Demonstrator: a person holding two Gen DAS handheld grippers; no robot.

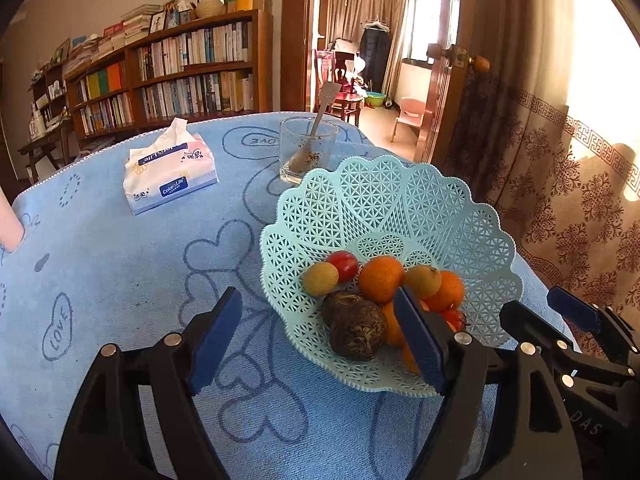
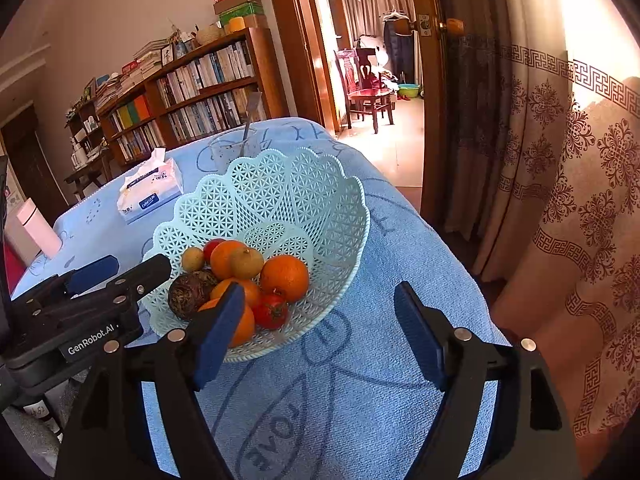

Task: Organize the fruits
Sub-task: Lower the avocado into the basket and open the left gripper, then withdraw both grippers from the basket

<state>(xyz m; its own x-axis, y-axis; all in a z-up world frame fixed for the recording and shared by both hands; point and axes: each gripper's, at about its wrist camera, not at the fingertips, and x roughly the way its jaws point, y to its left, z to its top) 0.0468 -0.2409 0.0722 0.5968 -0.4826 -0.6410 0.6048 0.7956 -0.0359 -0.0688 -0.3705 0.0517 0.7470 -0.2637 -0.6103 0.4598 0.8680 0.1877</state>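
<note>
The fruit sits heaped in the near side of the basket [image 1: 400, 208] on the worktop [image 1: 120, 280]. Both grippers, left [image 1: 320, 340] and right [image 2: 320, 332], hang released and empty, flanking it; the left reaches nearer the dark fruit [image 1: 356, 336].

A pale turquoise lattice basket [image 1: 400, 208] with a scalloped rim sits upright on the blue-clothed surface [image 1: 120, 280]. Piled at its near side are several oranges [image 1: 380, 278], two small tan round fruits [image 1: 320, 279], red tomatoes [image 1: 344, 265] and two dark brown, rough-skinned fruits [image 1: 356, 334], all touching one another; the far half stays bare.
</note>
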